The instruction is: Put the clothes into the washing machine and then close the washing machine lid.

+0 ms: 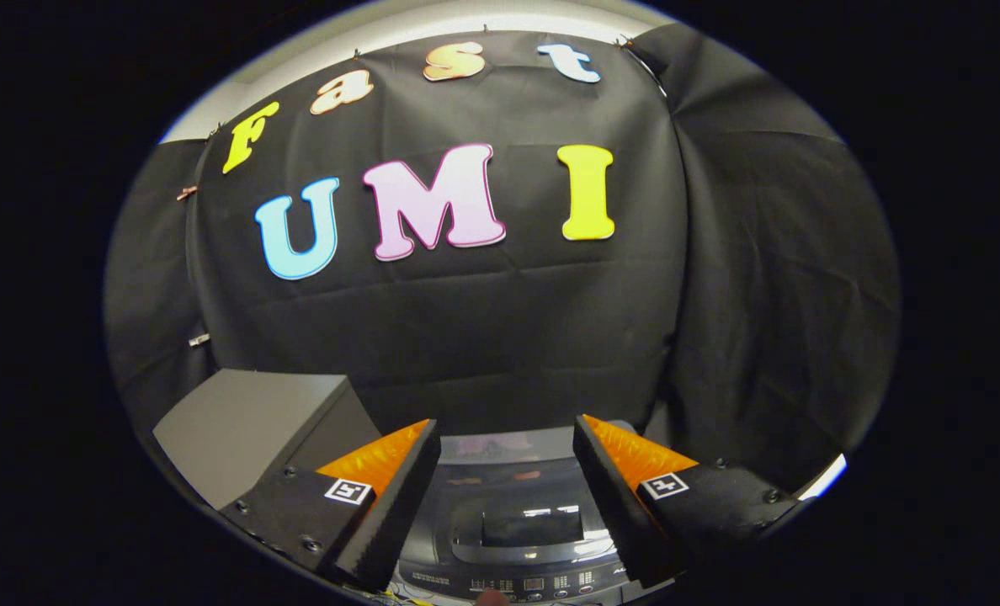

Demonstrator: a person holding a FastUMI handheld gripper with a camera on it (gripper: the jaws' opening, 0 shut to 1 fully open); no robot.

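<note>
- Black cloth wall hangs across the whole back of the booth, kinda wrinkly, with a few fold lines running across it.
- Another black cloth panel covers the right side, meeting the back one at a seam.
- Plain grey box sits low on the left, up against the cloth.
- Small metal clips pin the cloth along its left edge.
- Strip of pale wall peeks out above the cloth.
</note>
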